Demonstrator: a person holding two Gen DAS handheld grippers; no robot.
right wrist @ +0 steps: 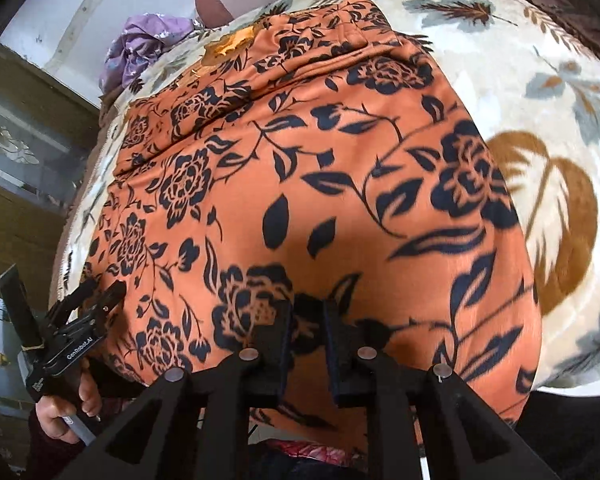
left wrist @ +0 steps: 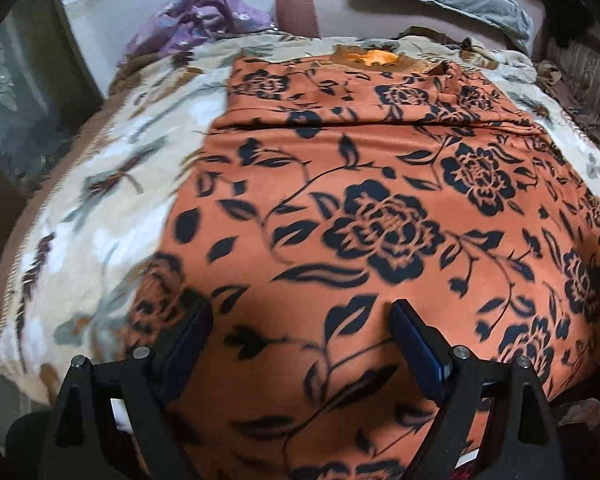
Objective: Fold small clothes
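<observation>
1. The orange floral garment (left wrist: 380, 208) lies spread flat on the bed's cream leaf-print blanket (left wrist: 100, 200), running right under both sets of fingers.
2. The left gripper (left wrist: 302, 320) has its fingers wide apart above the near hem, gripping nothing.
3. The right gripper (right wrist: 307, 316) has fingers narrowly apart over the cloth; whether they pinch it can't be told.
4. No containers around; "GenRobot.AI" reads on the left gripper's body.

One orange floral garment (left wrist: 380, 208), one purple cloth (left wrist: 196, 20), one blanket (left wrist: 100, 184), two grippers.
</observation>
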